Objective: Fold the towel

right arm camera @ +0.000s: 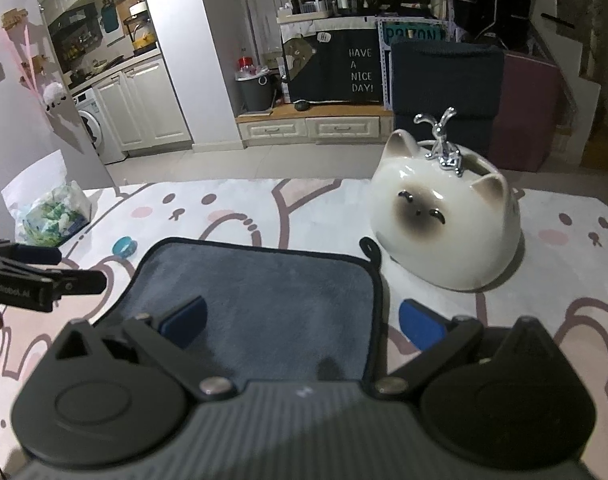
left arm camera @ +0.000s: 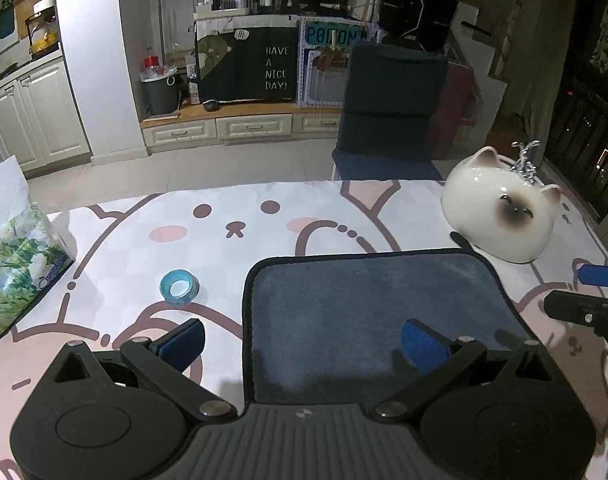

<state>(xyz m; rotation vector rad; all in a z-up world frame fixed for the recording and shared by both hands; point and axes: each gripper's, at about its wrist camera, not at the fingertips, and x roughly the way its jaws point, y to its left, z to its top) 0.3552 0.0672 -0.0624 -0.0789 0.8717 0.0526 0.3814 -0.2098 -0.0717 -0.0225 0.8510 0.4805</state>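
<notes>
Lying flat on the worktop (left arm camera: pixel 116 264), the grey towel (left arm camera: pixel 368 304) with its dark bound edge sits between the two grippers; its near edge is cut off in both views by the gripper bodies, so the full outline cannot be confirmed.

Left gripper (left arm camera: pixel 302 340): jaws apart. One blue pad is over the printed cloth just left of the towel's left edge; the other is over the grey pile. Contact between the pads and the fabric cannot be determined. In the right wrist view this gripper enters from the left frame edge, with only its tip visible.

Right gripper (right arm camera: pixel 302 322): jaws apart. The left pad is over the towel and the right pad is over the cloth just beyond the towel's right edge. Contact cannot be determined. In the left wrist view only the tips show at the right frame edge.

A hanging loop (right arm camera: pixel 369 249) projects from the towel's far right corner, close to the white cat-shaped ceramic pot (right arm camera: pixel 448 220). A silver figurine (right arm camera: pixel 444 144) stands at the pot's rim; its base is hidden.

A blue tape roll (left arm camera: pixel 179 286) lies left of the towel, apart from it. A tissue pack (left arm camera: pixel 16 268) at the far left is partly cropped.
</notes>
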